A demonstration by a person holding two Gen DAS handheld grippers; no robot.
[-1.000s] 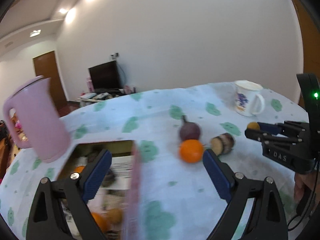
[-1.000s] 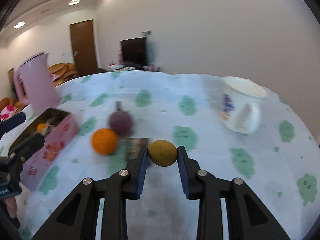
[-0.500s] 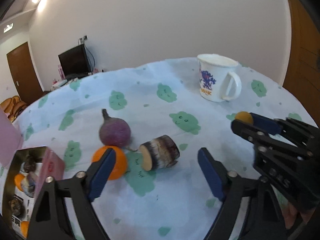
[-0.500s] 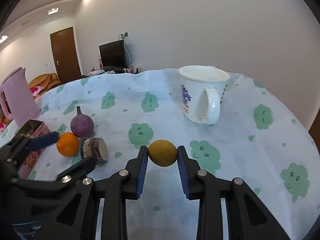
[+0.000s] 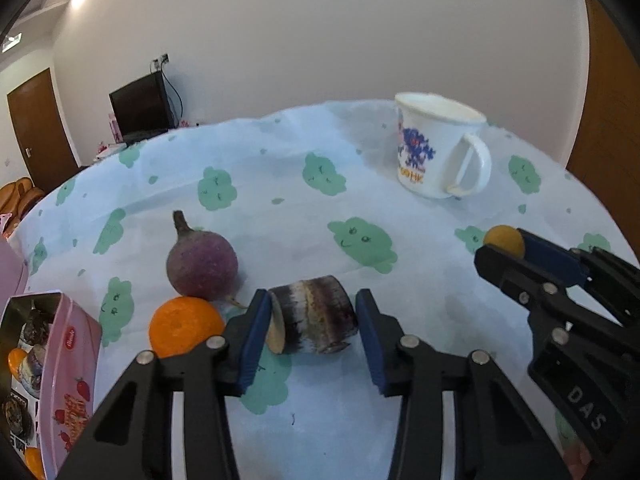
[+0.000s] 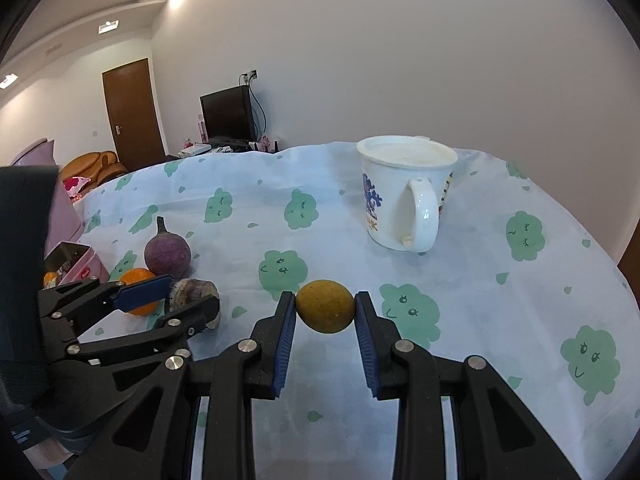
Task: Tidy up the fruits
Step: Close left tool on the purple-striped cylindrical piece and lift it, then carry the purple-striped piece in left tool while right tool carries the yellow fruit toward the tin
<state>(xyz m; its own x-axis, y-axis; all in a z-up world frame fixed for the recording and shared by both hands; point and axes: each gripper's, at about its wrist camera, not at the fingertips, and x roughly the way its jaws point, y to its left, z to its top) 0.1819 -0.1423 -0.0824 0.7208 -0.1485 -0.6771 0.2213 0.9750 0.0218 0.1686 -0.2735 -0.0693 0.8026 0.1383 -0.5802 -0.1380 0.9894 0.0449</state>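
A: The pink rectangular tin box (image 5: 60, 364) is cut off by the lower left edge.
B: And the round orange fruit (image 6: 138, 294) sits half hidden behind the left gripper (image 6: 188, 298).

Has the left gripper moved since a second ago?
Yes. The left gripper swung right, away from the pink tin, and its jaws have just been closing around the cut sugarcane piece.

White mug (image 5: 436, 148) (handle toward camera) on cloud-print tablecloth (image 5: 280, 168)
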